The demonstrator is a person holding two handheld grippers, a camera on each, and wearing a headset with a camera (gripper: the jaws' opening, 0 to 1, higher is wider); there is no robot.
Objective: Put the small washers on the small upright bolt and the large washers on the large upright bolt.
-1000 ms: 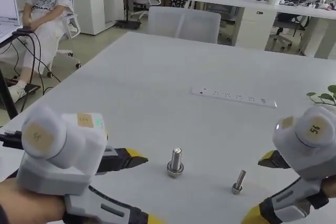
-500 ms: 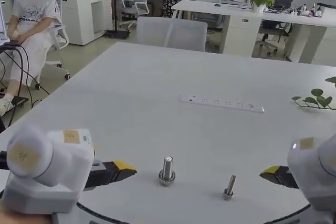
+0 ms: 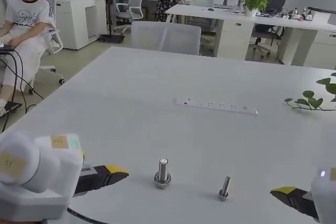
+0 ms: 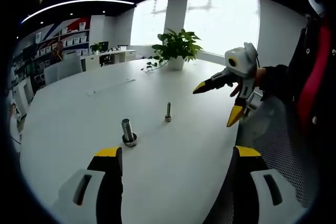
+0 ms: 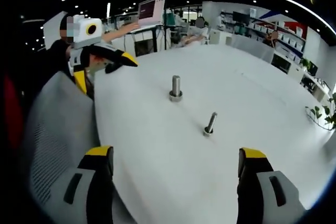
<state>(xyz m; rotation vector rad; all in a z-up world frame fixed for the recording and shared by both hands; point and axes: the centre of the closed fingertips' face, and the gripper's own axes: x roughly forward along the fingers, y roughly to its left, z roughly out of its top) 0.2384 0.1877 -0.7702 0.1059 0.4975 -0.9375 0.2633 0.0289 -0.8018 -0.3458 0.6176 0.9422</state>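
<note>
Left tool point(image 4: 176, 153) and right tool point(image 5: 176, 152), wide open and empty, flank the large bolt point(image 3: 162, 172) (small bolt point(image 3: 224, 188) just beside it); likely next: fetch a washer.

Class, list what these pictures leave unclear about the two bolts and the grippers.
Large silver upright bolt: ring at its foot too small in every view to tell washer from head.
Small silver upright bolt: foot likewise.
Right gripper: head view's bottom-right corner cuts off all but one jaw tip.
</note>
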